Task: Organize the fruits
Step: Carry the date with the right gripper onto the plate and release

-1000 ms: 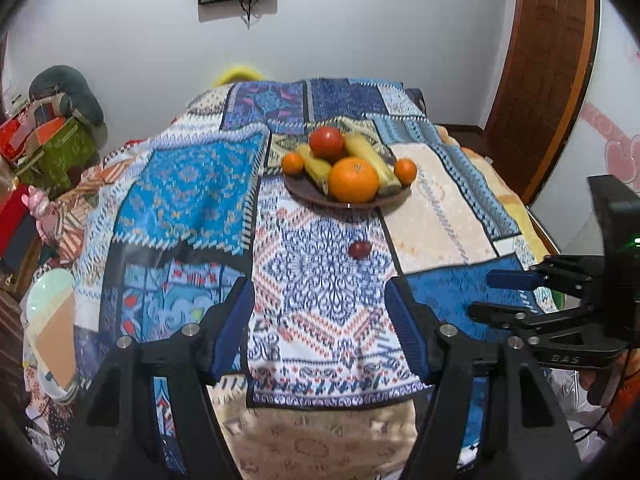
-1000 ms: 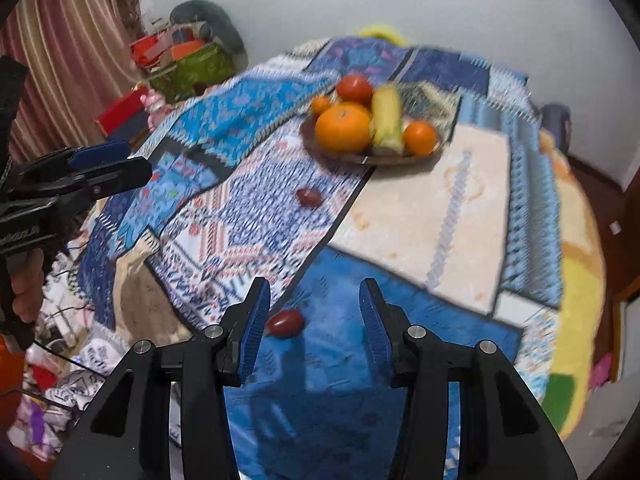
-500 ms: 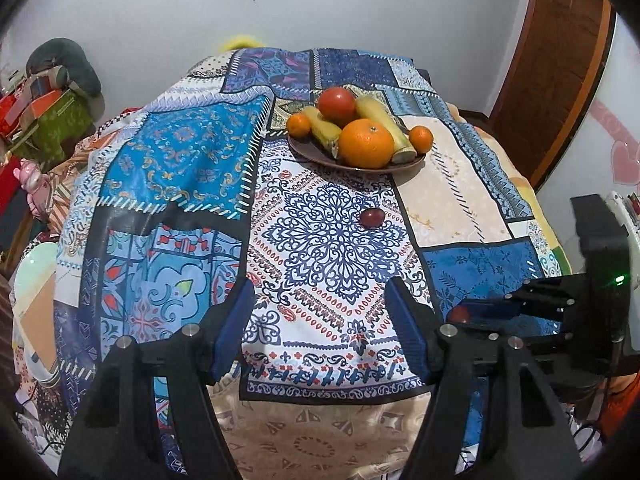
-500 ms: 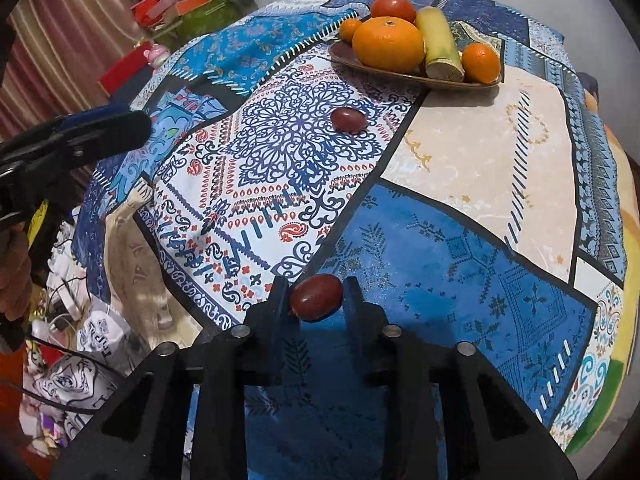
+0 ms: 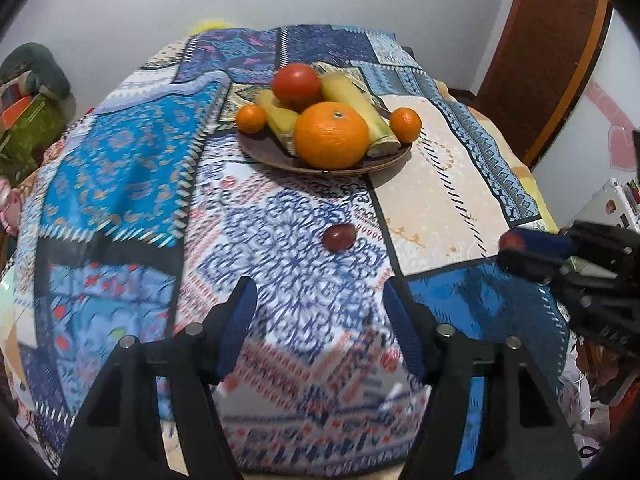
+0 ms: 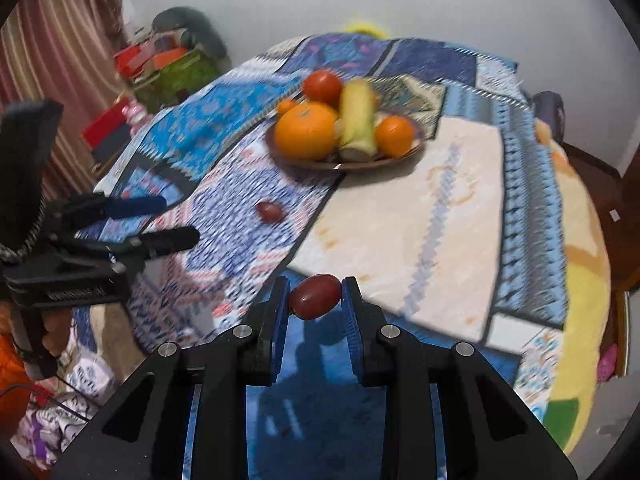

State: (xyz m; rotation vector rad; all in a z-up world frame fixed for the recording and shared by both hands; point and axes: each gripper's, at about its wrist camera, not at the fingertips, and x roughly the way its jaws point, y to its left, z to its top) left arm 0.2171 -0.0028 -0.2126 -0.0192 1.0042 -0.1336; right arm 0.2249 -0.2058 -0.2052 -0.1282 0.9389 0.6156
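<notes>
My right gripper (image 6: 315, 298) is shut on a small dark red fruit (image 6: 315, 297) and holds it above the patterned cloth; it also shows at the right of the left wrist view (image 5: 532, 248). A second small dark red fruit (image 5: 339, 237) lies on the cloth, ahead of my open, empty left gripper (image 5: 320, 320); it also shows in the right wrist view (image 6: 269, 211). A brown plate (image 5: 276, 158) farther back holds a big orange (image 5: 331, 135), a tomato, two small oranges and yellow-green pieces. The same plate (image 6: 320, 165) appears in the right wrist view.
The patchwork cloth (image 5: 120, 168) covers a rounded table. A wooden door (image 5: 540, 52) stands at the right. Green and red boxes (image 6: 168, 68) and a striped curtain (image 6: 48, 52) are at the left. The left gripper (image 6: 136, 220) is at the left of the right wrist view.
My right gripper closed on the near red fruit and lifted it off the cloth. My left gripper moved forward toward the plate and the other red fruit.
</notes>
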